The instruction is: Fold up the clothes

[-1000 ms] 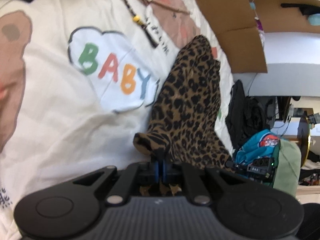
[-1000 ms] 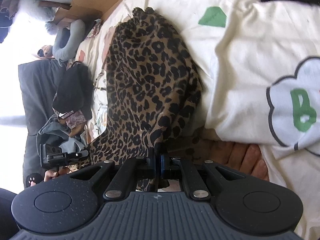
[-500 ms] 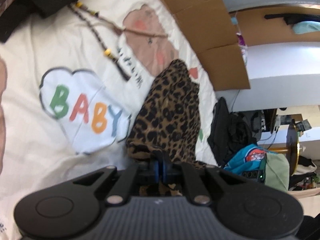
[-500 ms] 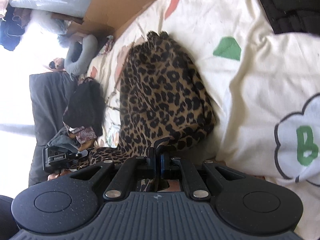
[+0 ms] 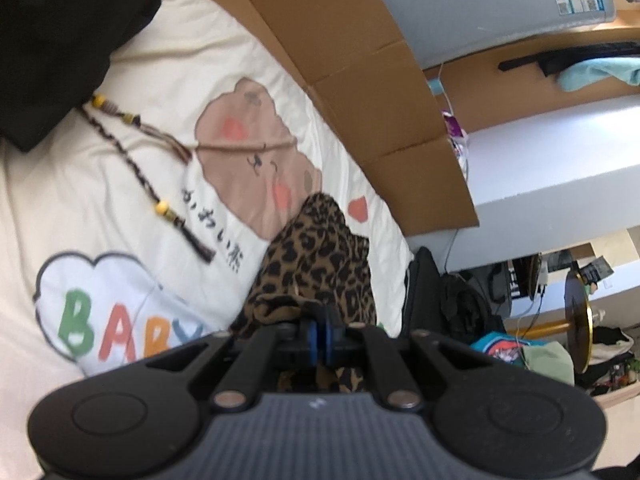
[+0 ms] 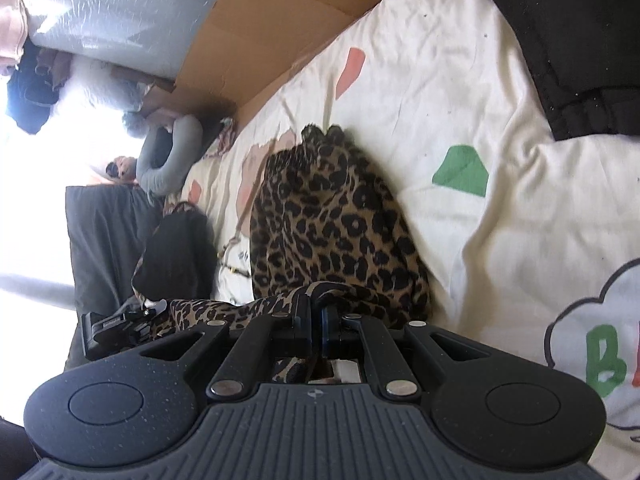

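My left fingers are clenched on one edge of the leopard cloth, and my right fingers are clenched on another edge. The cloth lies bunched on the bed cover, beside its BABY cloud, with the cardboard beyond it.

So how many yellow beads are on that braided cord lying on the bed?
3 that I can see: one yellow bead near the black garment, one just past it, one above the tassel. The garment may hide more.
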`<state>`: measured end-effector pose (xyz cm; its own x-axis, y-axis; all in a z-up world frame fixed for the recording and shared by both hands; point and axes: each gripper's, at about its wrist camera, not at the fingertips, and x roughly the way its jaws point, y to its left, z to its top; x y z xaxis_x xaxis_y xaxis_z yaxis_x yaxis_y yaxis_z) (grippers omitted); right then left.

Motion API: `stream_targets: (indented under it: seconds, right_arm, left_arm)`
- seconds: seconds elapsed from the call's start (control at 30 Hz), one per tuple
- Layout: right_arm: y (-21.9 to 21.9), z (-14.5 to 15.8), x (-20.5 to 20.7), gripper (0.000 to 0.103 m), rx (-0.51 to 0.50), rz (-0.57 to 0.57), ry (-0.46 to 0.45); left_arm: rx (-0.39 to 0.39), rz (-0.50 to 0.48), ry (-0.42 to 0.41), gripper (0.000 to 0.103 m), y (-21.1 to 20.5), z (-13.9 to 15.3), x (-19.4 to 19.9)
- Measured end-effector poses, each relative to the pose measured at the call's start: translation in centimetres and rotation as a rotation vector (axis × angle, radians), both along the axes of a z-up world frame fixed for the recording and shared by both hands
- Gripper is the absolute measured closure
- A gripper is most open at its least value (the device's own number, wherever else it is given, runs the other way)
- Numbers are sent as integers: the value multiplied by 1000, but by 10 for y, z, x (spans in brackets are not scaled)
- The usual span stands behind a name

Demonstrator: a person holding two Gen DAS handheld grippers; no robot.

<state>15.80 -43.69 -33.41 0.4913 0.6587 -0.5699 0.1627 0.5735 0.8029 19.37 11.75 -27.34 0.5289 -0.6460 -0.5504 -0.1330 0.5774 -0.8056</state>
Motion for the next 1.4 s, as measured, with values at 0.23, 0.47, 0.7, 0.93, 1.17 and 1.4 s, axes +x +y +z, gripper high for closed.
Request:
stream_targets:
  seconds: [0.23,0.47,0.7,0.93,1.17,1.4]
  right_arm:
    - [-3,-6,14,100,-21,-40,-9]
    - [-6,-12,35,100,-39,-71,-22]
    - [-6,-25,51,100,-73,-79,6]
    - [-4,-41,64,100,-107,-81,37]
    - [-2,-59,79,100,-136,-76,68]
    - [3,-75,86,100,-156,-75,92]
  left_arm:
    - [40,38,-5,99,-3,-8,22]
    - [77,43,-6,99,-5,-13,45]
    - [126,49,29,99,-9,-27,60]
    - [165,61,57,99,-10,-39,68]
    - [208,77,106,99,-14,-60,82]
    - [259,64,147,99,-21,-78,88]
